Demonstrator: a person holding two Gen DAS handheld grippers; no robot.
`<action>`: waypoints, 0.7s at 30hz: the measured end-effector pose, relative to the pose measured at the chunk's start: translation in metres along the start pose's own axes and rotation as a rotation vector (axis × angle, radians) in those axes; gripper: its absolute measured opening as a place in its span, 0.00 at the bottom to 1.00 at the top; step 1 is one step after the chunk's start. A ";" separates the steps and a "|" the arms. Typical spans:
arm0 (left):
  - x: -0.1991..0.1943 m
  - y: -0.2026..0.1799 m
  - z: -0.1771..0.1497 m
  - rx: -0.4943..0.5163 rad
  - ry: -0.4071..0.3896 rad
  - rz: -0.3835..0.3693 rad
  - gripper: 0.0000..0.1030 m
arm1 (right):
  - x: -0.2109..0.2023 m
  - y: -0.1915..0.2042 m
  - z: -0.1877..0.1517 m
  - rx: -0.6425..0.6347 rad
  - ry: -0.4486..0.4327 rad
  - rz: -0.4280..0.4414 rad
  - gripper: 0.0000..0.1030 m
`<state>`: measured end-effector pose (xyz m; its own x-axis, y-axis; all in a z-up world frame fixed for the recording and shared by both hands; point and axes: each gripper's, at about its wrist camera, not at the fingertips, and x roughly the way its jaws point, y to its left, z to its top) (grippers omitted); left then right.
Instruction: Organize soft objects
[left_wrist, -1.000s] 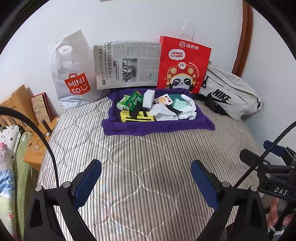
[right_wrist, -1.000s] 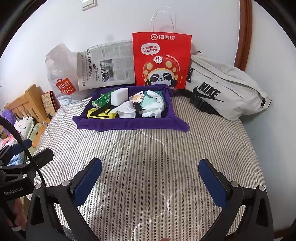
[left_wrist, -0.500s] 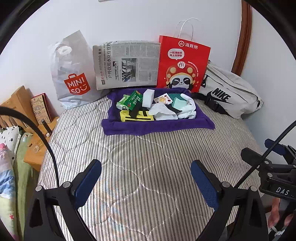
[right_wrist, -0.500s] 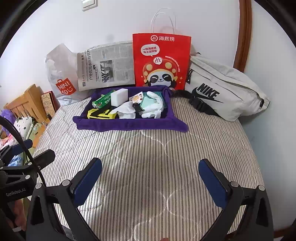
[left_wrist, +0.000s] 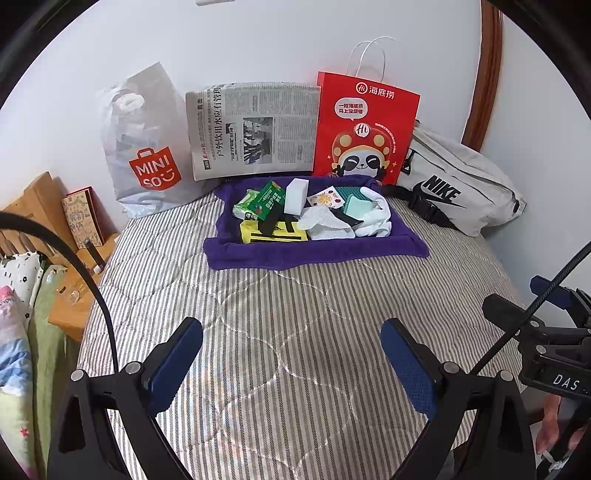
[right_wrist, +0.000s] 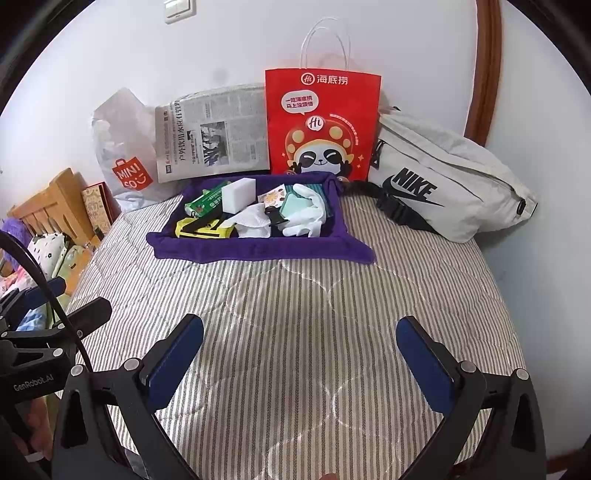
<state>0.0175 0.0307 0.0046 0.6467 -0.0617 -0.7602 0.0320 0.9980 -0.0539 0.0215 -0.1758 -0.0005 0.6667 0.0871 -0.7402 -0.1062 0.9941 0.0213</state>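
Far left, beside the bed (left_wrist: 295, 314): wooden headboard (left_wrist: 33, 206) with a small patterned book (left_wrist: 83, 218) leaning against it. Against the wall, left to right: white plastic shopping bag (left_wrist: 142, 144) with an orange logo, folded newspaper (left_wrist: 255, 129) standing upright, red paper bag (left_wrist: 364, 129) with a panda print and white handles, pale grey waist bag (left_wrist: 461, 181) lying on its side with a black strap. On the striped quilt, just in front of the newspaper and red paper bag: purple towel (left_wrist: 314, 253) with raised edges, serving as a tray. Inside the towel, left to right: green packet (left_wrist: 267, 199) over a pale green tissue pack (left_wrist: 245, 206), yellow cloth (left_wrist: 271, 236) with black markings, white sponge block (left_wrist: 297, 190), crumpled white cloth (left_wrist: 325, 223), small printed sachet (left_wrist: 325, 197), mint-green pad (left_wrist: 356, 206), white glove (left_wrist: 378, 218); all heaped loosely, touching or overlapping. Near edge of the bed, well apart from the towel: left tool (left_wrist: 291, 354) with blue-padded fingers spread wide, nothing between them; right tool (right_wrist: 301, 356) likewise spread wide and empty, hovering over bare quilt. Each tool visible at the edge of the other's view, right tool (left_wrist: 546, 332) at the right margin, left tool (right_wrist: 48, 332) at the left margin
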 end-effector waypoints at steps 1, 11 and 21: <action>0.000 -0.001 0.000 0.000 0.000 0.003 0.95 | 0.000 0.000 0.000 0.000 0.000 0.000 1.00; 0.000 0.000 0.000 0.001 -0.002 -0.002 0.95 | -0.001 0.003 0.000 -0.007 0.000 0.000 1.00; 0.000 -0.001 0.000 -0.006 -0.001 0.004 0.96 | 0.005 0.004 0.001 -0.018 0.011 0.003 1.00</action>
<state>0.0178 0.0293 0.0045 0.6473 -0.0578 -0.7601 0.0251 0.9982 -0.0546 0.0253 -0.1715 -0.0033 0.6586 0.0889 -0.7472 -0.1215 0.9925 0.0110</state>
